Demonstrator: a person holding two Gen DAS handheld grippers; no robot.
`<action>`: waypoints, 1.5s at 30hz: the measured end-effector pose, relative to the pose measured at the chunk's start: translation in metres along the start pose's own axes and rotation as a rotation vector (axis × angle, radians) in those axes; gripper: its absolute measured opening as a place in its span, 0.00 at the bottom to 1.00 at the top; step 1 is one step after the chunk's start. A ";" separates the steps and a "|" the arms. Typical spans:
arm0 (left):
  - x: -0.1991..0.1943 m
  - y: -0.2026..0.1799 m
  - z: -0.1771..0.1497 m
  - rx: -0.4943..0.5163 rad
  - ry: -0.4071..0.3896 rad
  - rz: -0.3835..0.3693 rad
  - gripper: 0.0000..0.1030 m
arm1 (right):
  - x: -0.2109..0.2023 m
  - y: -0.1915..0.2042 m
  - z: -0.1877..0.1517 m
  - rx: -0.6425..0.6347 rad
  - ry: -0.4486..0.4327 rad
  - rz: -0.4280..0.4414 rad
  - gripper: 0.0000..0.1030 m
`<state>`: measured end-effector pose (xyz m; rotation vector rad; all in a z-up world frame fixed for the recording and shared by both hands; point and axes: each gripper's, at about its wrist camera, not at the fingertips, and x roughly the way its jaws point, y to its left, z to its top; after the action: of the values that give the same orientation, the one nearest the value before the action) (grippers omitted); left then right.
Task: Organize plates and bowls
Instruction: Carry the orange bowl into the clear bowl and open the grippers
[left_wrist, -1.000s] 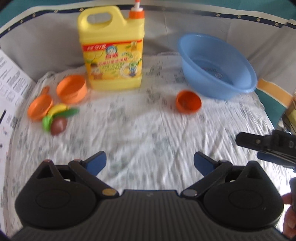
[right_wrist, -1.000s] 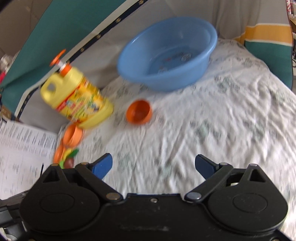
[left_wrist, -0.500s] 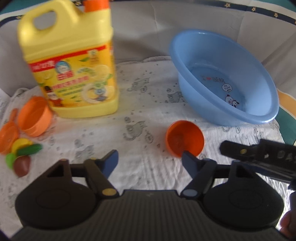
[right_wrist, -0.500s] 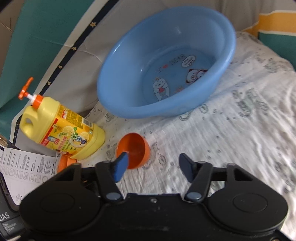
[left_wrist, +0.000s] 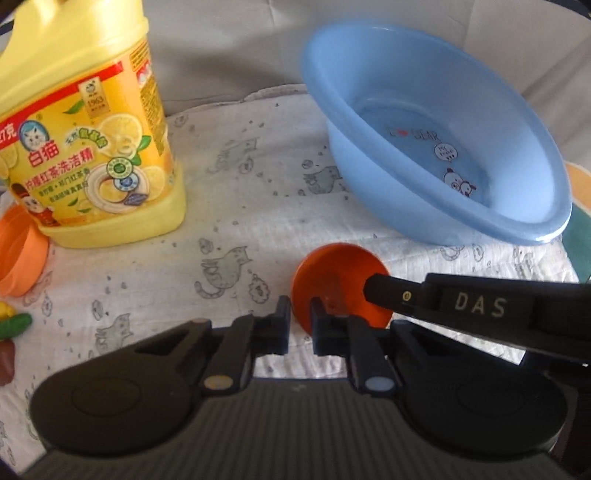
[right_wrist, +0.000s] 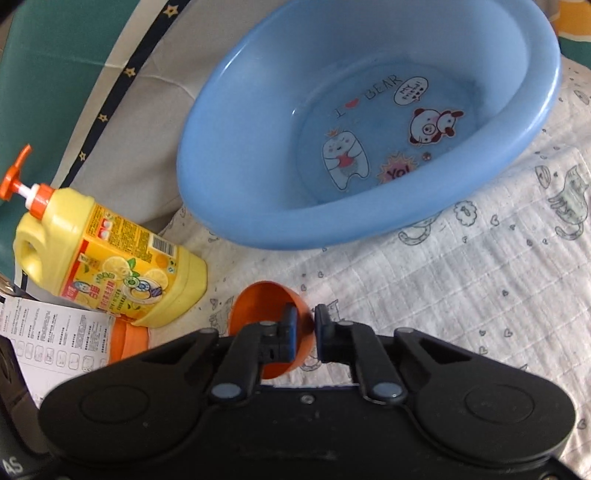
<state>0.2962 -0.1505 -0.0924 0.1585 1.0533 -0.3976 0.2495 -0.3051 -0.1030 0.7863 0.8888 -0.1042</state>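
A small orange bowl (left_wrist: 334, 284) lies tilted on the white printed cloth, in front of the blue basin (left_wrist: 436, 147). My left gripper (left_wrist: 298, 325) is shut on the bowl's left rim. My right gripper (right_wrist: 306, 328) is shut on the bowl's (right_wrist: 266, 306) right rim; its finger also shows in the left wrist view (left_wrist: 443, 299), reaching in from the right. A second orange bowl (left_wrist: 18, 254) sits at the far left, beside the yellow detergent jug (left_wrist: 85, 147).
The blue basin (right_wrist: 369, 122) has cartoon stickers inside and holds nothing. Toy food pieces (left_wrist: 11, 332) lie at the left edge. A printed paper sheet (right_wrist: 48, 339) lies left of the jug (right_wrist: 107, 258). Grey and teal fabric rises behind.
Both grippers moved forward to the small orange bowl and closed from wide open onto its rim, one on each side.
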 end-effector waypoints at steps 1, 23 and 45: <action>-0.001 -0.001 -0.001 0.011 -0.003 0.002 0.10 | 0.000 0.001 -0.001 -0.002 -0.003 -0.002 0.09; -0.079 0.018 -0.049 0.021 -0.012 0.015 0.10 | -0.055 0.042 -0.063 -0.081 0.027 0.004 0.10; -0.193 0.049 -0.146 -0.034 -0.071 0.013 0.10 | -0.136 0.087 -0.158 -0.186 0.057 0.026 0.10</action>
<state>0.1136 -0.0127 0.0007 0.1201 0.9885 -0.3713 0.0916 -0.1700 -0.0133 0.6298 0.9273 0.0240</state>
